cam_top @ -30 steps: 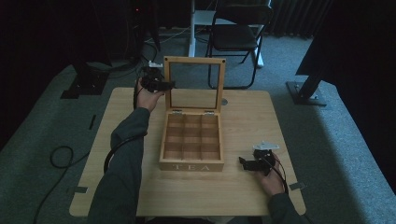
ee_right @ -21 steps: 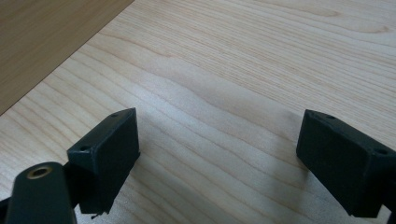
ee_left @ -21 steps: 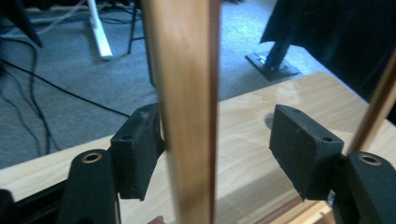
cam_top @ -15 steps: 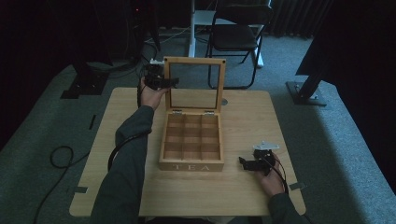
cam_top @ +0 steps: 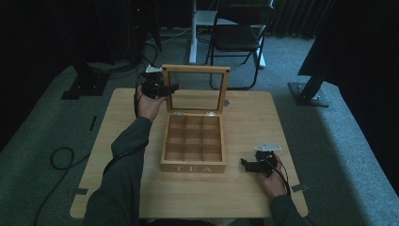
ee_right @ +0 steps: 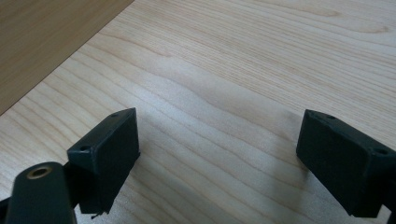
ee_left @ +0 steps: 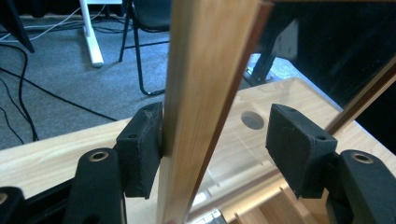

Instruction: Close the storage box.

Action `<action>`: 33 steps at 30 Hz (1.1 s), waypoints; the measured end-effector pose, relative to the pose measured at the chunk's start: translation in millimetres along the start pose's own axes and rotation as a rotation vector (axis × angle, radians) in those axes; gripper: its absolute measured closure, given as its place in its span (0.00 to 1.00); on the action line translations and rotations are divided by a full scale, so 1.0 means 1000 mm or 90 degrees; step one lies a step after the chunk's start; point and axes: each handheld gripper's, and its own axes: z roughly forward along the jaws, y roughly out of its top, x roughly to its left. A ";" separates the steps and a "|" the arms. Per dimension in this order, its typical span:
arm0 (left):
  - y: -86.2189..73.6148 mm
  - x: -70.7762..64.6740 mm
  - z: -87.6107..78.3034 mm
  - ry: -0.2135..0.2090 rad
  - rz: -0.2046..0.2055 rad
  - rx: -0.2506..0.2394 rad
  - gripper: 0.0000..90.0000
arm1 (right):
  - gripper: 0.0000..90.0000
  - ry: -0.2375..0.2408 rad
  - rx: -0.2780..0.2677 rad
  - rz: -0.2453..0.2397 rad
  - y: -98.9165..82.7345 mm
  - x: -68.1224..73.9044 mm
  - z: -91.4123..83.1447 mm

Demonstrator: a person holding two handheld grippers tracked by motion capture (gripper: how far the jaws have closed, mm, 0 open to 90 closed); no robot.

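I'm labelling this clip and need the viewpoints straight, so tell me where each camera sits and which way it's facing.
High view: above the person's side, looking forward and down on the pale wooden table and the open wooden tea box; both forearms, left gripper, right gripper.
Left gripper view: rides the left gripper, looking along its fingers at the box's glass-paned wooden lid; one pad touches the frame, the other stands clear, jaws just closing.
Right gripper view: looks down along open fingers at bare tabletop.
Shared: high and left views both show the lid.

Tea box [cam_top: 193, 155]: pale matt wood, lid [cam_top: 195, 89] wood-framed with a clear glossy pane. Table [cam_top: 244, 193]: smooth light wood, visible grain. Left gripper [ee_left: 212, 149] pads [ee_left: 140, 149]: matt black, slightly rough.
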 end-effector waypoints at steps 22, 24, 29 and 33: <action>-0.023 -0.027 -0.057 0.017 0.012 -0.027 0.41 | 0.14 0.000 0.000 0.000 0.000 0.000 0.000; -0.023 -0.031 -0.061 0.018 0.006 -0.023 0.41 | 0.14 0.000 0.000 0.001 0.000 0.000 0.000; -0.024 -0.037 -0.070 0.013 0.015 -0.024 0.41 | 0.14 0.000 -0.001 -0.001 0.000 0.000 0.000; -0.029 -0.044 -0.075 0.022 0.032 -0.016 0.41 | 0.14 0.000 -0.001 0.000 0.000 0.000 0.000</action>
